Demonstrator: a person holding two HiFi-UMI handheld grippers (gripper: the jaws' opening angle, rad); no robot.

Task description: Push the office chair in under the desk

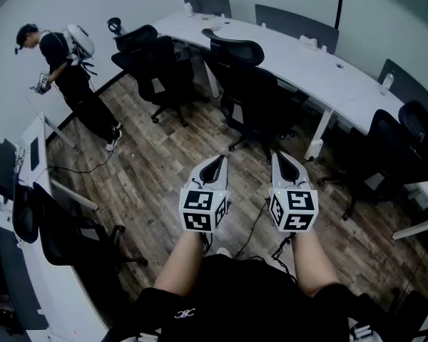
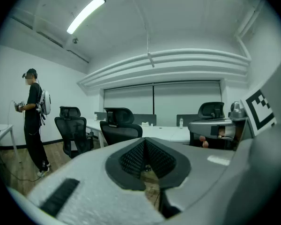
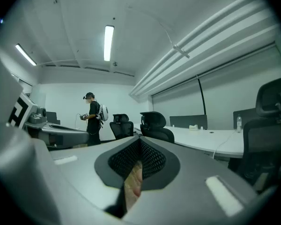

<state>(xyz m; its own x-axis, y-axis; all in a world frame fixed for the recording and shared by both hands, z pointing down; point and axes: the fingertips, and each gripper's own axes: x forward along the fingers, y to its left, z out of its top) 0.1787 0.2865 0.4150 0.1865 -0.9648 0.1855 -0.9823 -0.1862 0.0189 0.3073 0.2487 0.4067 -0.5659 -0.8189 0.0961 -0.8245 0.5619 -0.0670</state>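
Grippers: left gripper (image 1: 215, 164) and right gripper (image 1: 281, 159) both clenched, empty | Target: black mesh office chair (image 1: 244, 84) straight ahead, well apart, backrest toward them | Beyond chair: white curved desk (image 1: 299, 59) | Nearer hand: about equal, judged
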